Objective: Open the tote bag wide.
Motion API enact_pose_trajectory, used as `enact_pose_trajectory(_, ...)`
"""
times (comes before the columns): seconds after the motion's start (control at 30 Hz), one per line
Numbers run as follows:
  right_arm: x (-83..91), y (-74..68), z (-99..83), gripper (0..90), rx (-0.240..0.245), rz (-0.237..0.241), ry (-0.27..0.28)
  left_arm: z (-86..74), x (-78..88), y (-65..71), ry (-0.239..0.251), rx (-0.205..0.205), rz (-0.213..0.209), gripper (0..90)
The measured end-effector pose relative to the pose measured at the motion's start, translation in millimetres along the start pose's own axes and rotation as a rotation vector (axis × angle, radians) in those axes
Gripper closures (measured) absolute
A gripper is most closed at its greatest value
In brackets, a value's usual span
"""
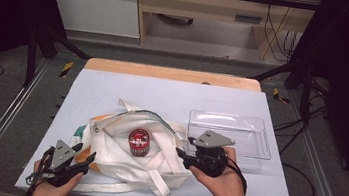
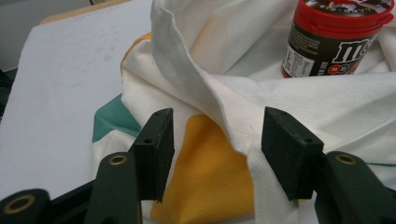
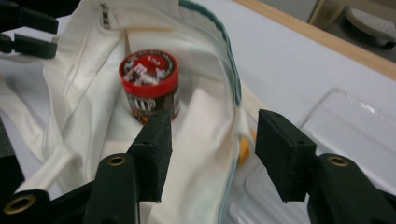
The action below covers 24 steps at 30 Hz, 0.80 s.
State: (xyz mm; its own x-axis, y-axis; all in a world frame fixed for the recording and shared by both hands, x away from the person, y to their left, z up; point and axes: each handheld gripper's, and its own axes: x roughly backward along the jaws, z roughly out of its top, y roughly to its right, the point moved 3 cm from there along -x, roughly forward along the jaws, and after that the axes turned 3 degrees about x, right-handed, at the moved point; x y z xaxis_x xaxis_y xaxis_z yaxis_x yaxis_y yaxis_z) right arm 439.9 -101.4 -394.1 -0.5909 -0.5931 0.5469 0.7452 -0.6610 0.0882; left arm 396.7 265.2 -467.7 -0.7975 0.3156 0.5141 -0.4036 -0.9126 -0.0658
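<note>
Candy tub [image 1: 140,142] stands upright in the mouth of the white tote bag [image 1: 118,169], left of the right gripper [image 1: 186,156], the nearer one. Left gripper [image 1: 85,161] sits at the bag's near-left corner. Both jaws stand spread, apparently gripping nothing, cloth between them.

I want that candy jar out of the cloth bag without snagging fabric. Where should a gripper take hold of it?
Grip the jar by its dark body just under the red lid, coming from above. It stands upright in the bag, whose cloth is heaped around its base, so only the upper part is free.
</note>
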Motion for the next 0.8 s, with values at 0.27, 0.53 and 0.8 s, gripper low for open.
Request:
enact_pose_trajectory(0.27, -47.9, 4.2, 41.2, 42.6, 0.083, -0.012, -0.069, -0.6, -3.5, 4.8, -0.015, -0.014, -0.009, 44.5)
enact_pose_trajectory(0.53, -85.2, 7.5, 67.3, 41.1, 0.136, -0.016, -0.127, -0.3, -6.2, 7.8, -0.024, -0.031, -0.023, 49.1)
enact_pose_trajectory(0.8, -103.0, 10.6, 70.1, 42.0, 0.15, 0.015, -0.182, -0.1, -7.1, 9.7, -0.029, -0.039, -0.034, 53.2)
